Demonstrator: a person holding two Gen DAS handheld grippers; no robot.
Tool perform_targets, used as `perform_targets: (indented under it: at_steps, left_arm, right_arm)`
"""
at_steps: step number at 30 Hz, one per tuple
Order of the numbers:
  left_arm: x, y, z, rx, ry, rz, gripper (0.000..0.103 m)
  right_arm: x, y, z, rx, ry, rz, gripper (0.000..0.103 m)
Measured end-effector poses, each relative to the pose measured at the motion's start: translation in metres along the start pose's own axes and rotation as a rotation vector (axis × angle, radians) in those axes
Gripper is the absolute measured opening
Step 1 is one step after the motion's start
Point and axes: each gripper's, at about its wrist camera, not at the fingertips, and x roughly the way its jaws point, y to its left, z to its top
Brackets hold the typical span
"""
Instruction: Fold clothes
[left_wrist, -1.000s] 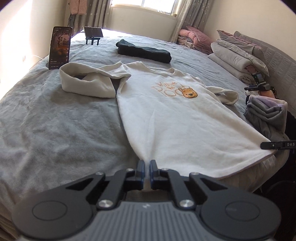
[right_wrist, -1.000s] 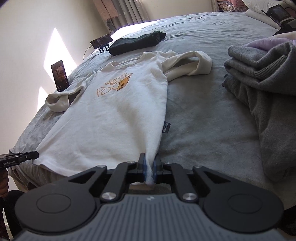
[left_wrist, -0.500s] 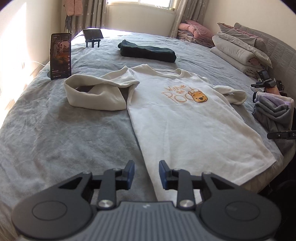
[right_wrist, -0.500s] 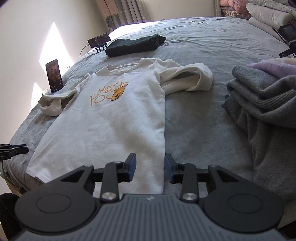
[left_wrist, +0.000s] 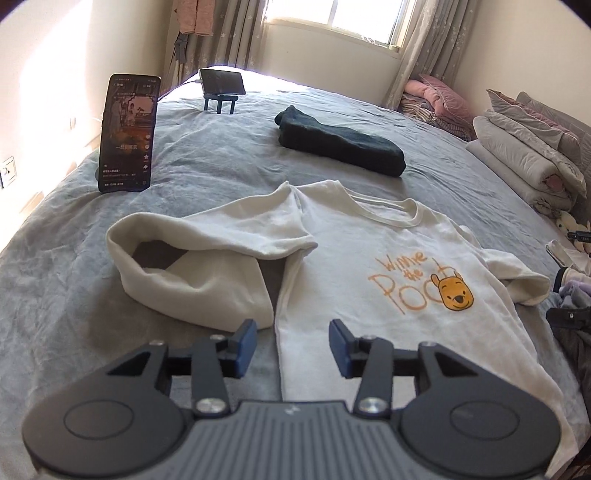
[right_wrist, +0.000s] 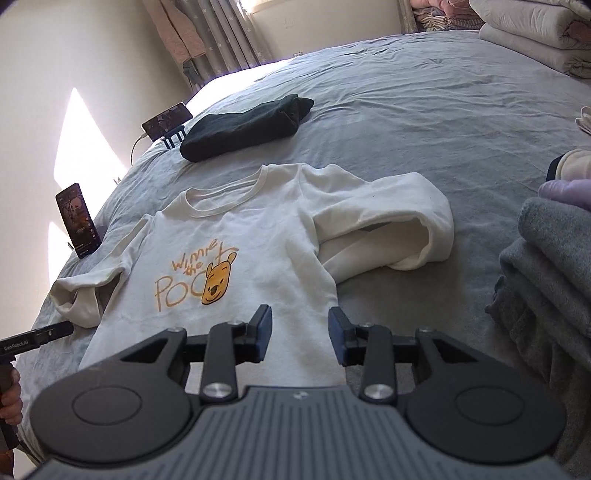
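I'm holding the left gripper (left_wrist: 292, 341) over the left side seam of the white T-shirt (left_wrist: 369, 280); its jaws have just been opening and are standing apart with nothing clamped. The right gripper (right_wrist: 300, 332) is hanging over the shirt's right edge, jaws likewise just opened, pinching nothing. The shirt is lying flat, print up, on the grey bed (left_wrist: 74, 295), sleeves bunched at both sides. A dark folded garment (left_wrist: 340, 146) is sitting beyond the collar, and a phone (left_wrist: 127, 133) is standing upright on the left.
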Motion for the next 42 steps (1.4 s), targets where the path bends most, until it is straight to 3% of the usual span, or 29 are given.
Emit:
perform_targets:
  at_steps: [8,13,14,16,17,18,22,25,30,31,32,34,36,42]
  left_arm:
    - [0.042,0.017,0.016,-0.135,-0.117,0.047,0.046]
    - [0.063,0.023,0.021,-0.190,-0.171,0.060,0.040]
    - [0.065,0.024,0.022,-0.197,-0.182,0.073,0.037]
    - [0.072,0.027,0.024,-0.206,-0.202,0.123,0.016]
    - [0.075,0.028,0.025,-0.207,-0.209,0.146,0.010]
    - [0.076,0.029,0.025,-0.208,-0.222,0.170,0.004]
    - [0.075,0.034,0.029,-0.205,-0.289,0.277,0.004]
    - [0.080,0.041,0.030,-0.205,-0.280,0.311,0.004]
    - [0.087,0.038,0.028,-0.169,-0.248,0.347,0.007]
    - [0.085,0.037,0.028,-0.161,-0.243,0.347,0.008]
    - [0.083,0.036,0.028,-0.152,-0.240,0.344,0.010]
    - [0.075,0.032,0.027,-0.137,-0.233,0.336,0.025]
    - [0.066,0.028,0.026,-0.122,-0.227,0.324,0.033]
    - [0.047,0.014,0.018,-0.112,-0.196,0.238,0.037]
  right_arm:
    - [0.046,-0.041,0.027,0.222,-0.110,0.025,0.040]
    - [0.067,-0.057,0.029,0.309,-0.195,0.016,0.039]
    - [0.068,-0.057,0.031,0.300,-0.212,0.000,0.040]
    - [0.072,-0.056,0.036,0.279,-0.247,-0.034,0.031]
    - [0.073,-0.054,0.039,0.252,-0.268,-0.062,0.009]
    - [0.073,-0.052,0.042,0.227,-0.289,-0.088,0.005]
    - [0.068,-0.044,0.052,0.134,-0.394,-0.192,0.005]
    - [0.071,-0.042,0.051,0.039,-0.426,-0.263,0.005]
    - [0.088,-0.060,0.048,0.073,-0.337,-0.244,0.005]
    - [0.086,-0.060,0.047,0.083,-0.325,-0.229,0.007]
    - [0.083,-0.060,0.047,0.091,-0.315,-0.215,0.016]
    - [0.070,-0.055,0.045,0.093,-0.301,-0.196,0.024]
    - [0.058,-0.049,0.040,0.086,-0.288,-0.205,0.044]
    - [0.048,-0.044,0.022,0.098,-0.191,-0.237,0.046]
